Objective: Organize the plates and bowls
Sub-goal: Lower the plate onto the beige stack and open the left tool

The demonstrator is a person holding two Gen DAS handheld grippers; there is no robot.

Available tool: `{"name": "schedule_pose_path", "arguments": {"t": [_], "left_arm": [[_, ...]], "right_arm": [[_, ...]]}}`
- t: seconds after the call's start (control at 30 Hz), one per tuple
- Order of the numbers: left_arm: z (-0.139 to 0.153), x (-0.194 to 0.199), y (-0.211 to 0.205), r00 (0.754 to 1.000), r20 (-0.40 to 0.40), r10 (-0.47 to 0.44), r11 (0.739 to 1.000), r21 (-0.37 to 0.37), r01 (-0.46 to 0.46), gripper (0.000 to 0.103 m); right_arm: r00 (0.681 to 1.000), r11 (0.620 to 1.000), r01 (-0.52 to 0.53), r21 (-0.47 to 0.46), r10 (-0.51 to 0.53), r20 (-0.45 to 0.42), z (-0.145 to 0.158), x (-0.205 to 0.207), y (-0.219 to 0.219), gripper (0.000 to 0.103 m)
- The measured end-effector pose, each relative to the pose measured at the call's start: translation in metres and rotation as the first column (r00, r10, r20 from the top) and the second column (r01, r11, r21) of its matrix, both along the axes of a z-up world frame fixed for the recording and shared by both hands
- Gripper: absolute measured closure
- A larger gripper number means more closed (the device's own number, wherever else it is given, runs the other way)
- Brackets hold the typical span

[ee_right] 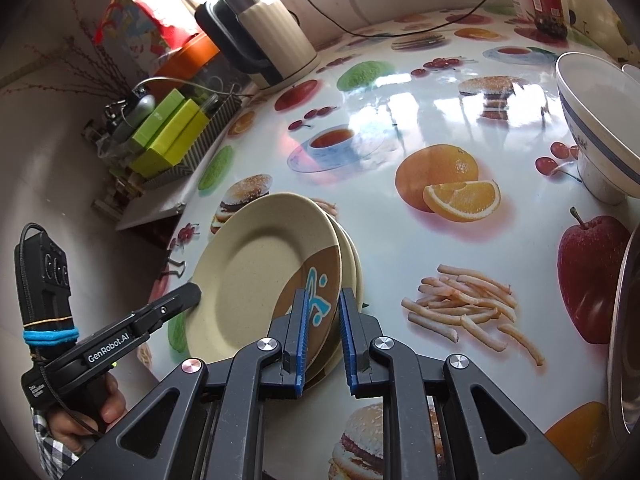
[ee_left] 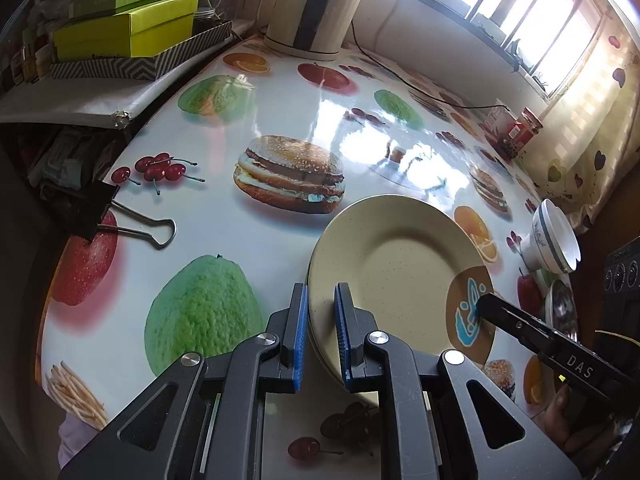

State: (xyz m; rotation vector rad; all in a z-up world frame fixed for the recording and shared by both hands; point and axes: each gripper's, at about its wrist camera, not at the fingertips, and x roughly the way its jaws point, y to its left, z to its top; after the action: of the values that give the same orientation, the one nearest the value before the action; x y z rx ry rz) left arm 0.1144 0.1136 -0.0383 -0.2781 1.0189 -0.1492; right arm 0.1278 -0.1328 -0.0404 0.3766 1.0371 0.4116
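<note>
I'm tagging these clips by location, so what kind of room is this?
Most likely a home kitchen or dining corner: an electric kettle stands on a table covered with a food-print cloth, with stacked plates, a bowl and a jar.

Bare tablecloth [ee_left: 248, 248] left of plates [ee_left: 392, 264] — bowl [ee_right: 600, 120] blocks right

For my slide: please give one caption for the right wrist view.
Both grippers clamp a tilted stack of beige plates.
</note>
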Motion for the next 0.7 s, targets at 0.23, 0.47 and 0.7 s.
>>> {"name": "schedule_pose_path", "arguments": {"t": [0.23,0.47,0.7], "left_arm": [[-0.0007,0.0003,0.0,1.0,0.0,0.0,1.0,0.002,0.0,0.089],[-0.001,-0.0003,-0.001,1.0,0.001,0.0,1.0,0.001,0.0,0.089],[-0.0009,-0.0015,0.0007,1.0,0.002,-0.005,1.0,-0.02,0.005,0.086]], "right_arm": [[1.0,1.0,0.001,-0.002,-0.001,0.001,0.0005,0.0001,0.0001,0.086],[1.0,1.0,-0.007,-0.028,0.007,0.012,0.0021,0.0004,0.002,0.085],[1.0,1.0,-0.003,-0.029,0.003,0.008,0.0028,0.0007,0.0018,0.082]]}}
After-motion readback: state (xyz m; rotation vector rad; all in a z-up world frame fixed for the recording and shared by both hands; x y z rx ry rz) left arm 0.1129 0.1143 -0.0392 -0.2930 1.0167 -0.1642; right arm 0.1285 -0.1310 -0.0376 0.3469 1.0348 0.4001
